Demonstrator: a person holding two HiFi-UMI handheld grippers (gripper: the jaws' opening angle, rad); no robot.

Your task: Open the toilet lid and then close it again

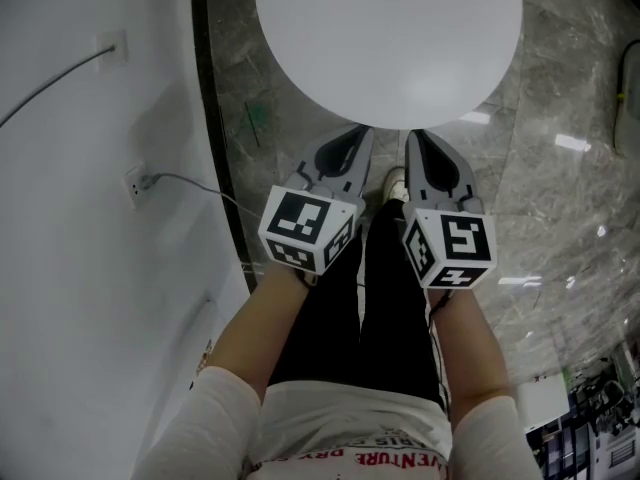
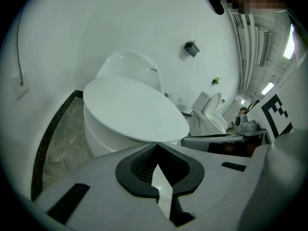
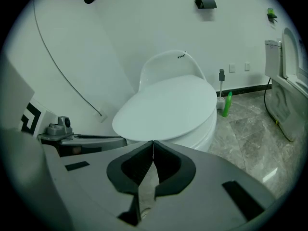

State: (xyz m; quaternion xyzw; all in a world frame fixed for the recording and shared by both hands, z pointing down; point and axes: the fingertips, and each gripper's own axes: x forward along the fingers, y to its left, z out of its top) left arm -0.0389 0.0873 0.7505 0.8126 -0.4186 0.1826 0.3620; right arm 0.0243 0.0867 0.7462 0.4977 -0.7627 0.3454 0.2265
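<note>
Left gripper point(image 1: 362, 131) and right gripper point(image 1: 412, 136), both pressed together, empty, hover by the toilet lid point(image 1: 388, 38).

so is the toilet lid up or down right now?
Down: the lid lies flat across the bowl, hiding the opening.

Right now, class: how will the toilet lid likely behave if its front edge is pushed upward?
The toilet lid looks smooth and glossy, so jaws may slide along its rim. Thin but evenly flat, it probably stays stiff, not floppy. It overhangs the bowl, so its edge should catch easily from below.
</note>
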